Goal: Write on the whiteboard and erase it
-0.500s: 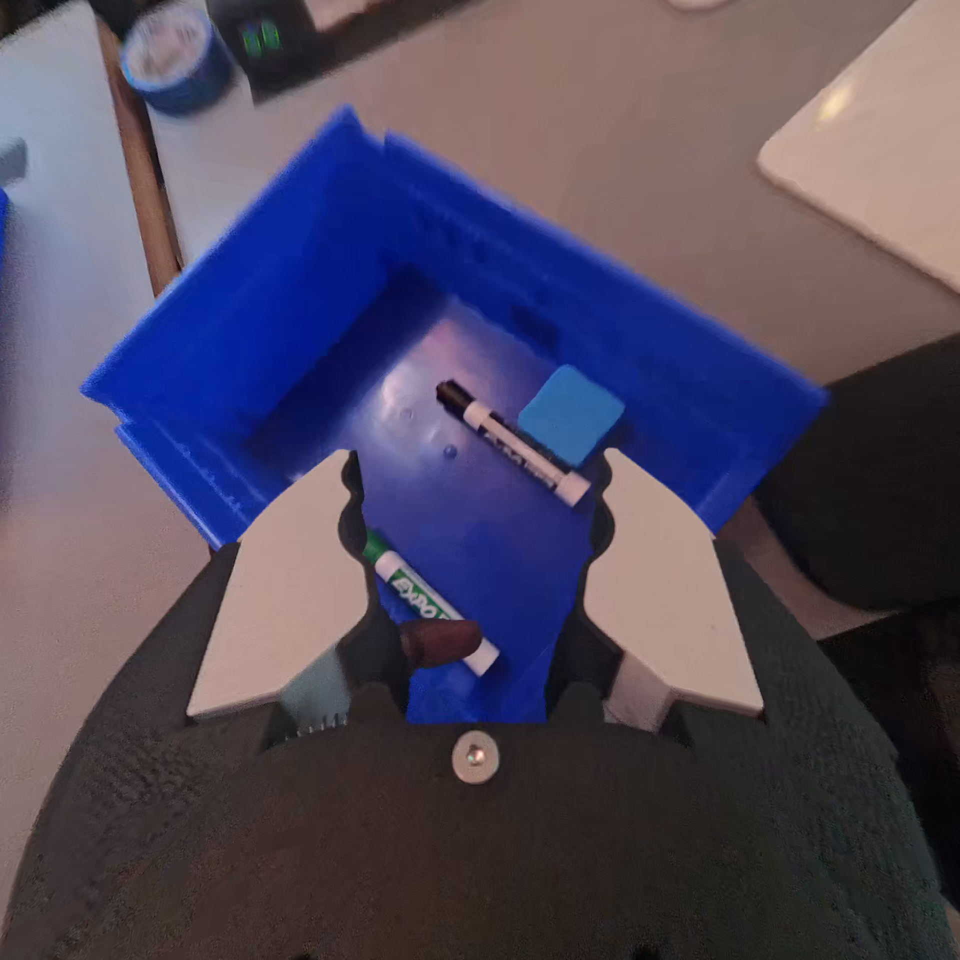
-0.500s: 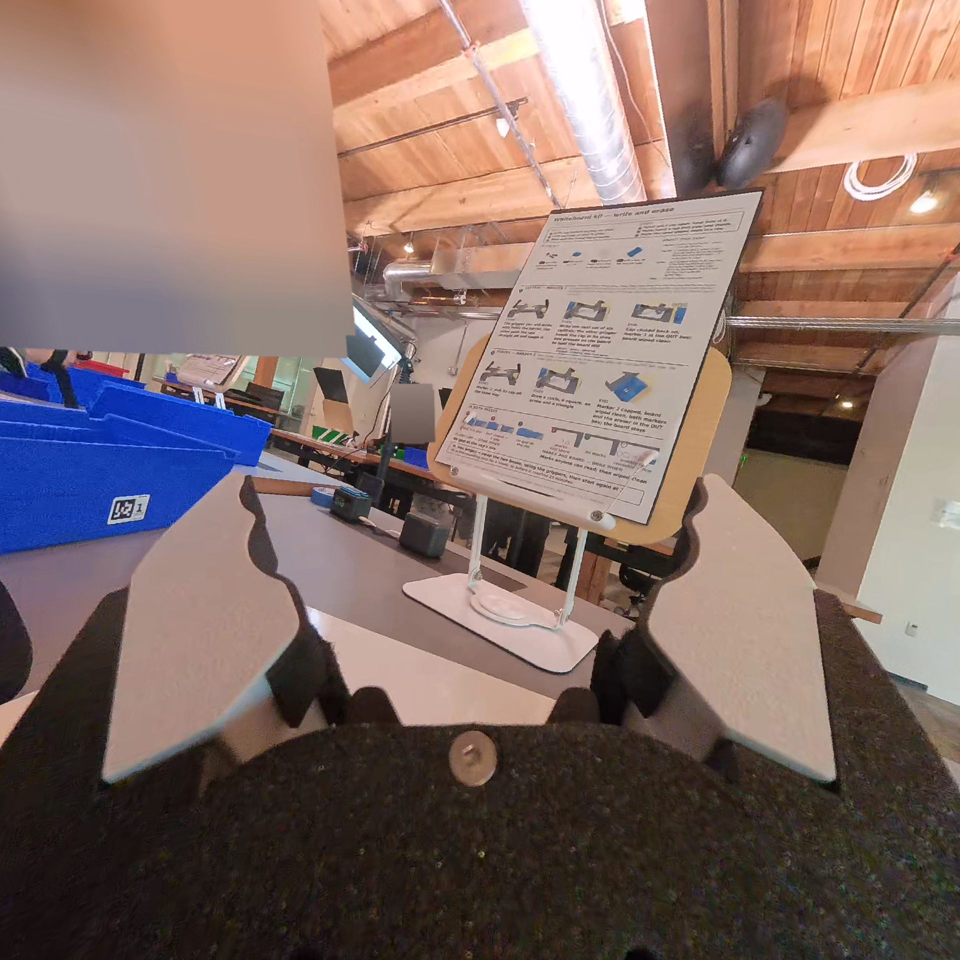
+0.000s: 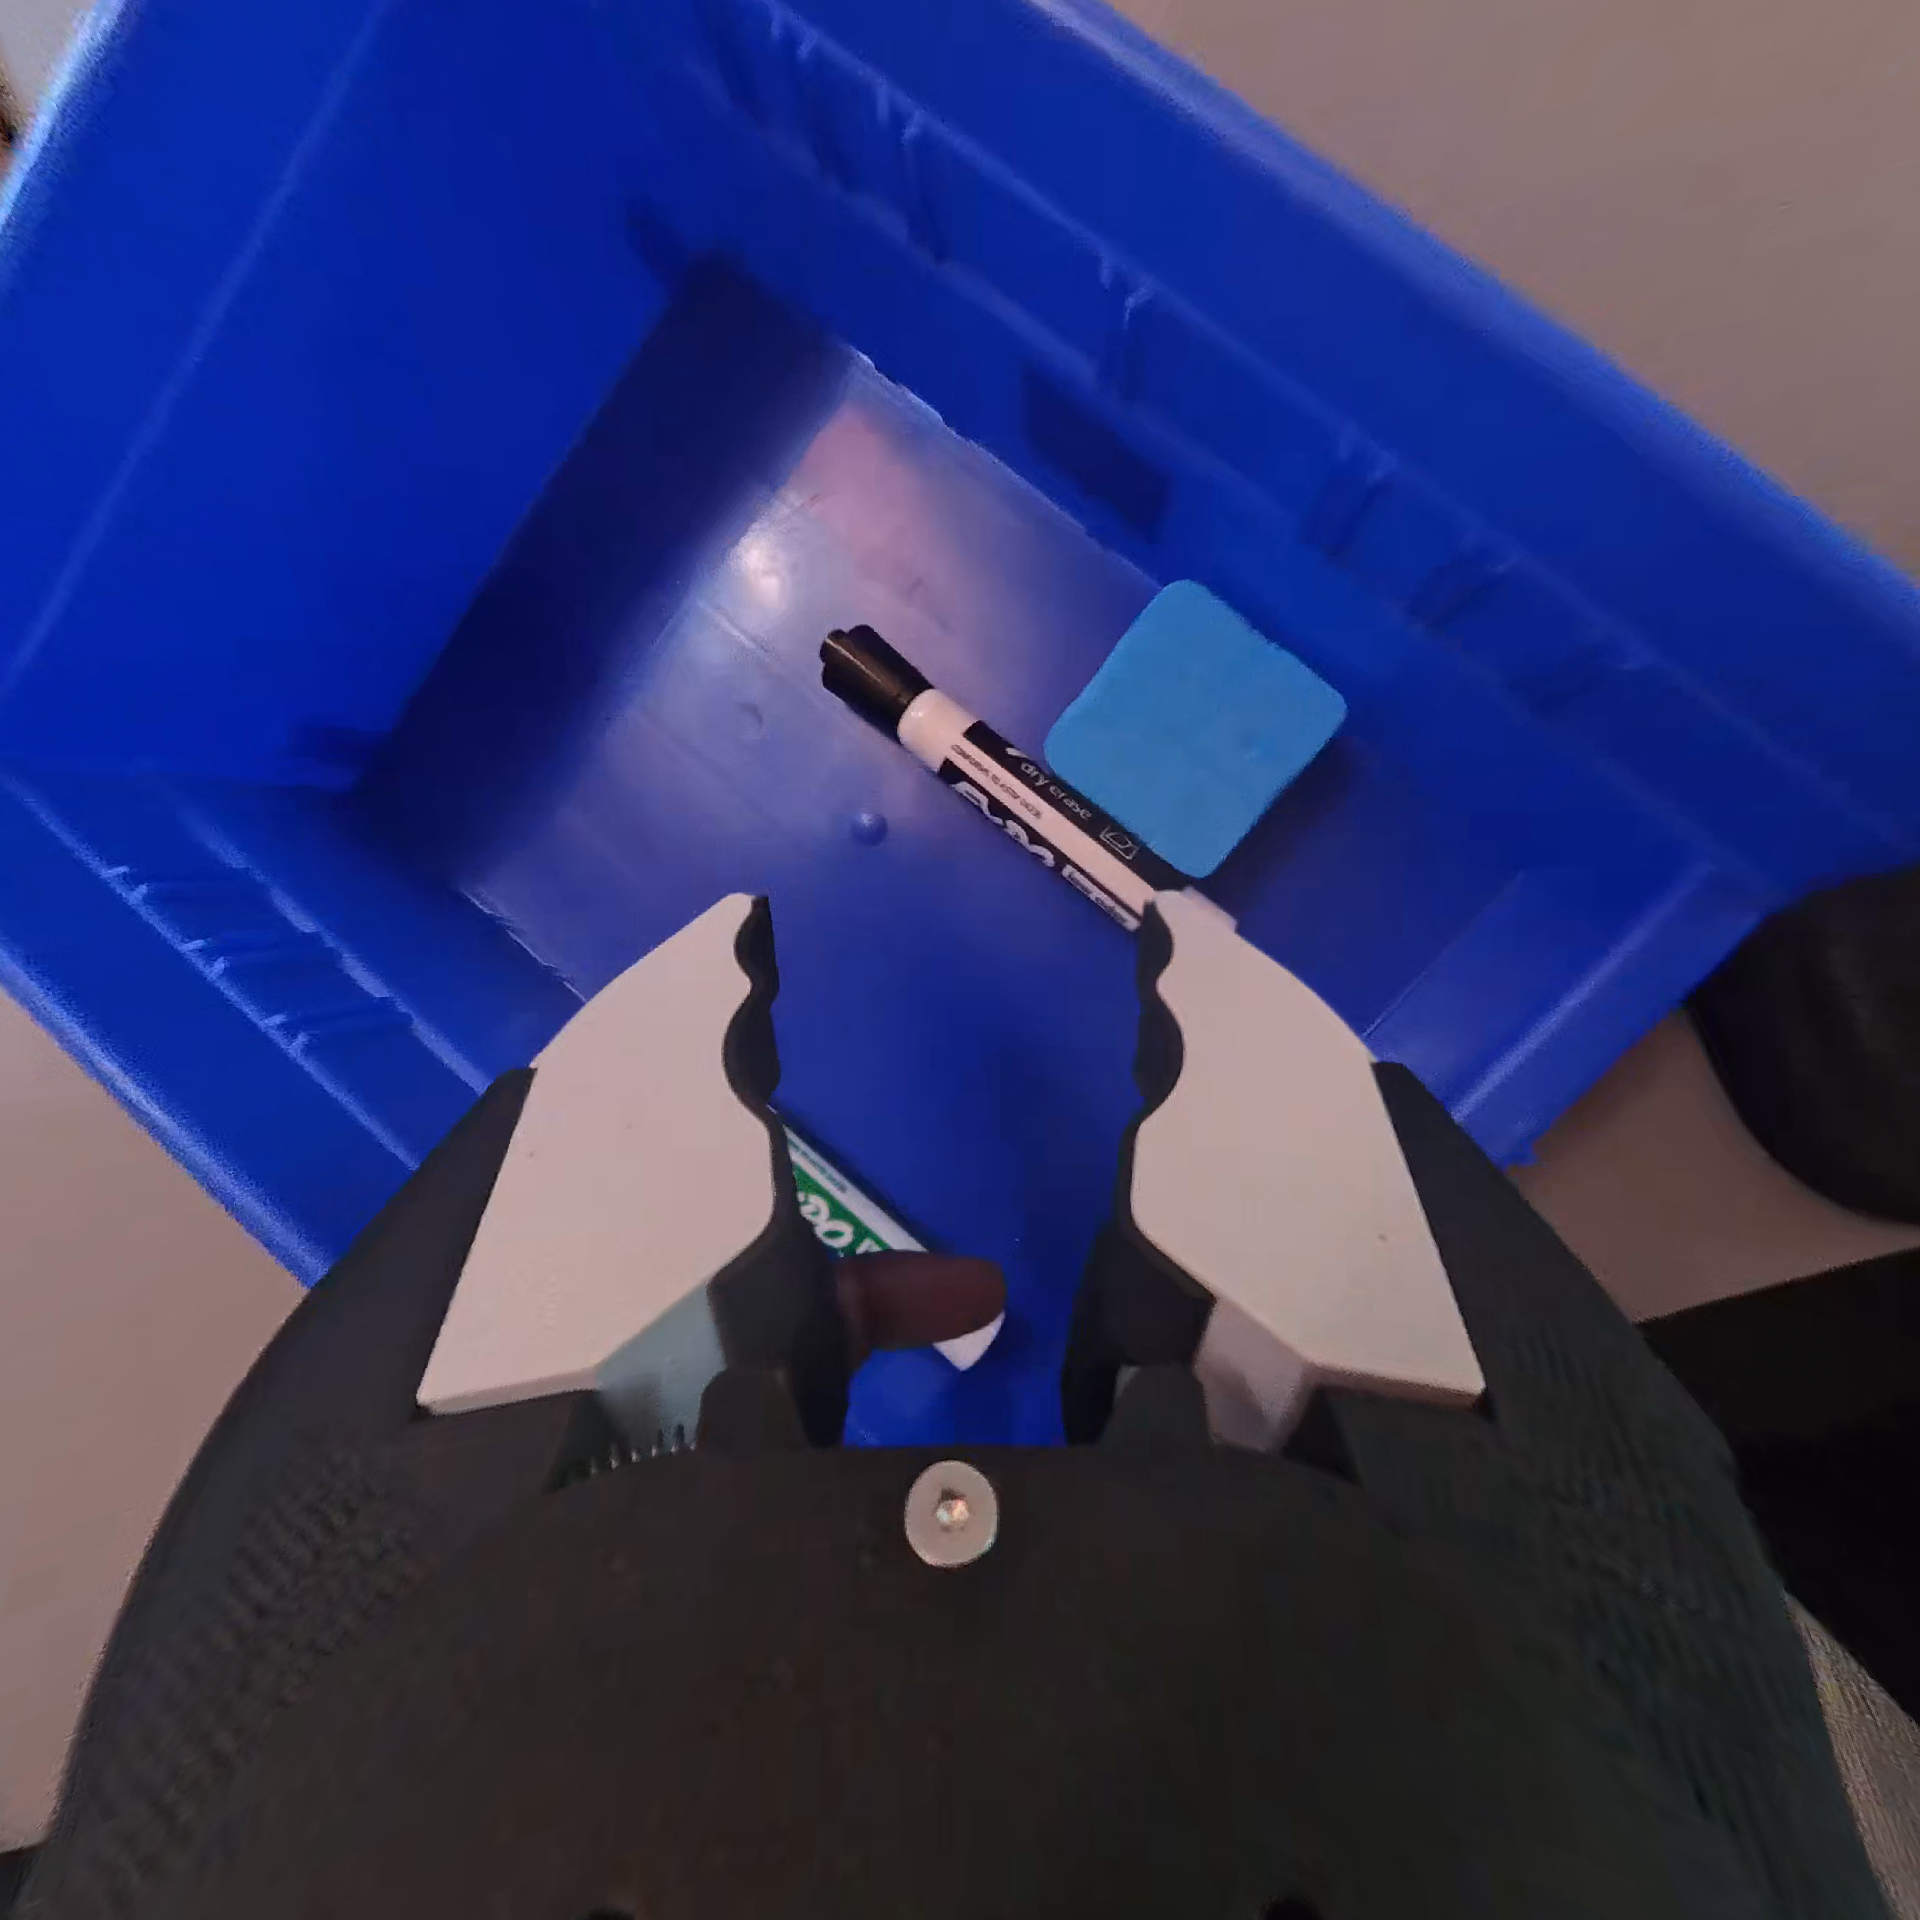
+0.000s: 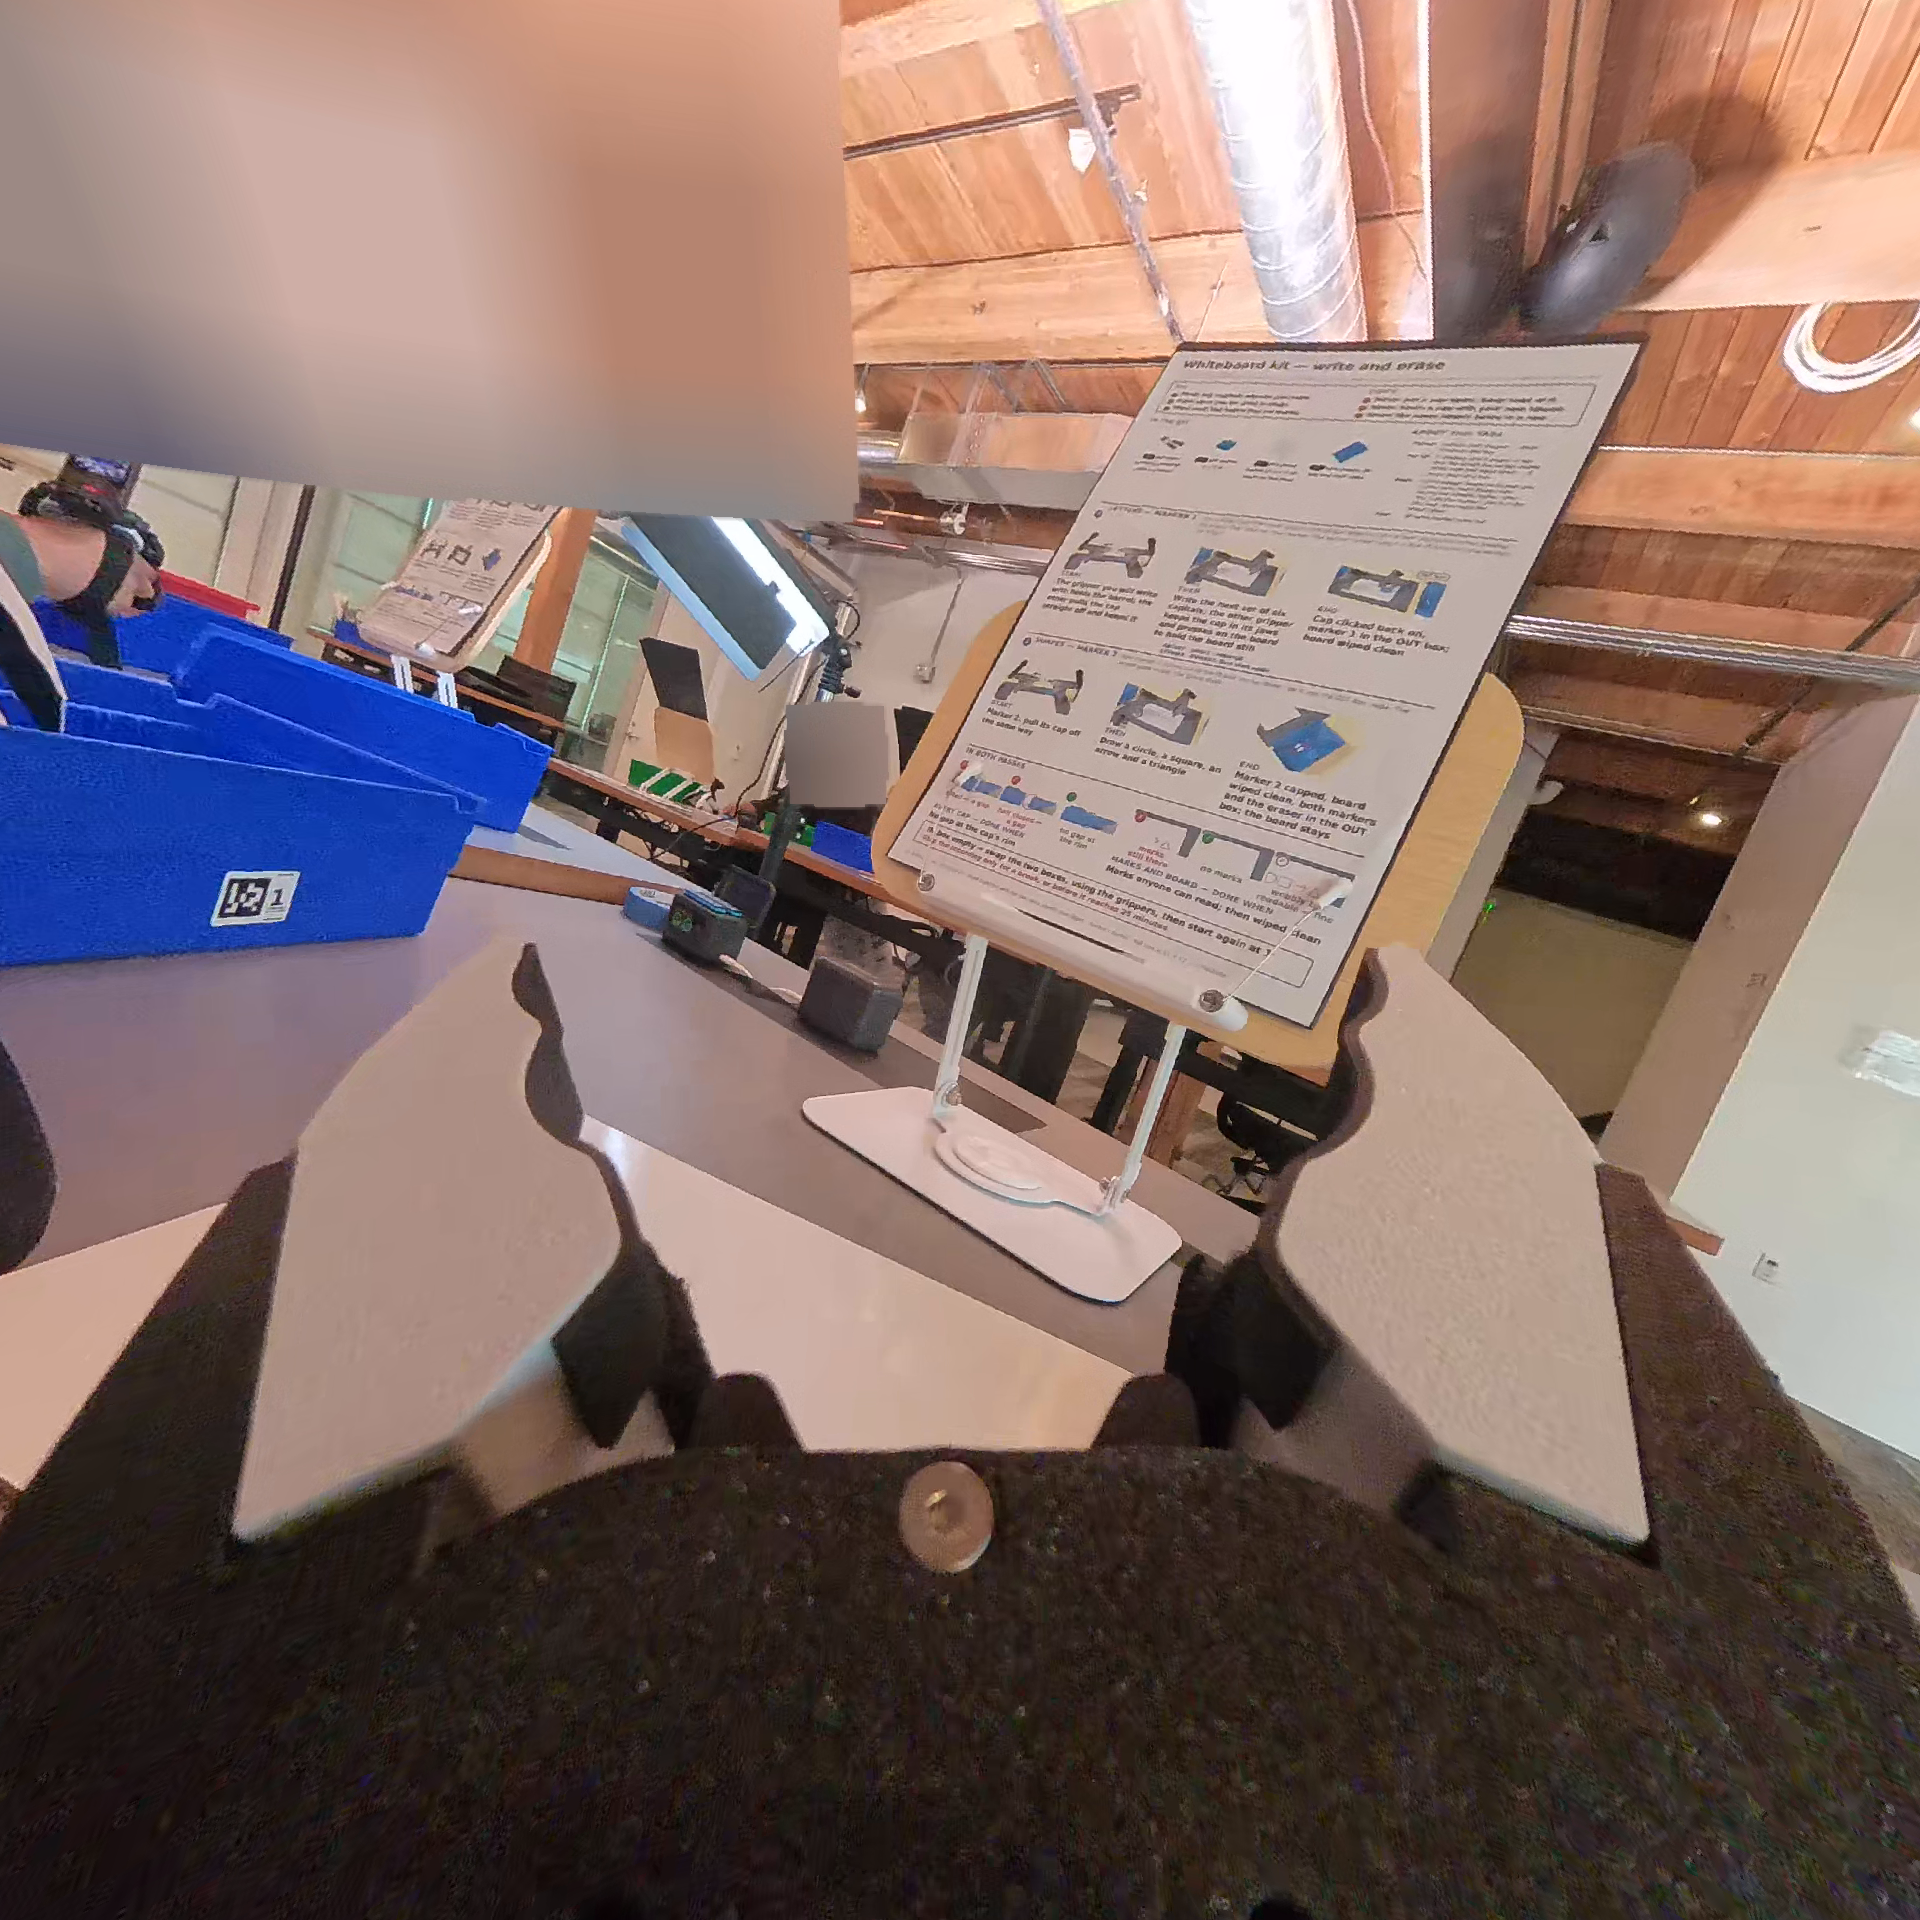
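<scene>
The left gripper (image 3: 951, 914), jaws wide and empty, hangs over a glossy blue plastic bin (image 3: 312, 436). On the bin's floor near its right wall, a black-capped dry-erase marker (image 3: 987, 774) touches a soft square blue eraser (image 3: 1195, 727); a green-labelled marker (image 3: 847, 1226) lies at the near edge. The right gripper (image 4: 945, 966) gapes wide over a smooth white whiteboard (image 4: 862, 1320).

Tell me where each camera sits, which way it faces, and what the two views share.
Left wrist view: sits on the left tool, faces down into a blue bin holding a black marker, a green marker and an eraser; its open fingers show.
Right wrist view: sits on the right tool, faces level across the table at an instruction sheet on a stand; its open fingers show.
Shared: probably only the table and a blue bin; whether it is the same bin cannot be told.
</scene>
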Tool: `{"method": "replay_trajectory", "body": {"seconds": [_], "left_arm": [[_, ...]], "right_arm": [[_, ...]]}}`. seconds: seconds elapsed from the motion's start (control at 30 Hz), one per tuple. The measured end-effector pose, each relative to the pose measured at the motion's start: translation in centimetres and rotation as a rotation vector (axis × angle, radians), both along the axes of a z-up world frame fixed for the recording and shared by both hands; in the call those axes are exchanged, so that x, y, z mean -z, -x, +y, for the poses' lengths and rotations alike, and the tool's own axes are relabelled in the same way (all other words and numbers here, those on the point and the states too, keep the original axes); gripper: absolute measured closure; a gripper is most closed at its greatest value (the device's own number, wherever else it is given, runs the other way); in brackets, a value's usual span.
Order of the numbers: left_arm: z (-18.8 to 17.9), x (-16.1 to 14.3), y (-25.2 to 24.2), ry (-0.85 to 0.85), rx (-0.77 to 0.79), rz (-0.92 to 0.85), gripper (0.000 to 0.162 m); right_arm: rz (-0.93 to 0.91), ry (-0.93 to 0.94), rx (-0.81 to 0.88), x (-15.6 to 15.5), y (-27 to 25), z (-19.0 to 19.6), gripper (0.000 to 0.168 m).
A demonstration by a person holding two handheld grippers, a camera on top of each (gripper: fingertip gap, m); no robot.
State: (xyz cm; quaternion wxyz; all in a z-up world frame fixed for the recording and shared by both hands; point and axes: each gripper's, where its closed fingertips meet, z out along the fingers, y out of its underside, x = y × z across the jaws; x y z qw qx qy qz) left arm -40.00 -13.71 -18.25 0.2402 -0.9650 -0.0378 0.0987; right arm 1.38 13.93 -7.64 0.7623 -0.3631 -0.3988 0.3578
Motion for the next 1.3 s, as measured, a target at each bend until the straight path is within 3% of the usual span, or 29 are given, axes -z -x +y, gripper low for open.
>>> {"method": "replay_trajectory", "body": {"seconds": [0.07,0.17,0.23,0.43,0.47,0.57,0.63,0.8,0.93,0.97,1.07,1.17,1.23,1.3], "left_arm": [[-1.0,0.8,0.4,0.132,-0.016,0.043,0.105],[-4.9,1.0,3.4,0.468,-0.068,0.363,0.113],[-5.6,2.4,2.6,0.522,-0.081,0.309,0.115],[-7.5,5.4,2.9,0.518,-0.285,0.201,0.116],[-7.6,5.6,3.0,0.509,-0.304,0.207,0.125],[-6.0,6.0,1.1,0.414,-0.241,0.116,0.134],[-4.4,5.3,-0.1,0.306,-0.194,0.06,0.124],[-7.1,1.9,2.8,0.368,-0.379,0.314,0.116],[-7.7,5.4,2.3,0.441,-0.375,0.213,0.11],[-7.6,5.7,2.8,0.431,-0.396,0.224,0.124],[-6.8,6.1,2.8,0.367,-0.391,0.183,0.139],[-6.5,6.1,2.1,0.356,-0.334,0.161,0.138],[-5.6,5.7,1.3,0.292,-0.303,0.108,0.111],[-5.5,5.0,1.6,0.264,-0.308,0.126,0.111]], "right_arm": [[-0.001,0.0,0.0,0.0,0.0,0.0,0.03],[0.008,-0.001,0.005,-0.1,-0.1,0.0,0.03],[0.017,-0.003,0.006,-0.3,-0.3,0.0,0.03],[0.027,-0.029,0.007,-0.5,-0.5,-0.4,0.034],[0.024,-0.035,0.01,-0.5,-0.5,-0.4,0.034],[0.014,-0.052,0.01,-0.4,-0.4,-0.7,0.035],[0.009,-0.055,0.009,-0.4,-0.3,-0.7,0.035],[0.009,-0.058,0.011,-0.4,-0.3,-0.7,0.036],[-0.001,-0.082,0.02,-0.4,-0.3,-0.9,0.038],[-0.005,-0.086,0.022,-0.3,-0.3,-0.9,0.039],[-0.009,-0.093,0.027,-0.3,-0.2,-1.0,0.04],[-0.008,-0.098,0.027,-0.3,-0.2,-1.1,0.04],[-0.011,-0.097,0.026,-0.3,-0.2,-1.1,0.041],[-0.015,-0.097,0.025,-0.2,-0.1,-1.1,0.041]]}}
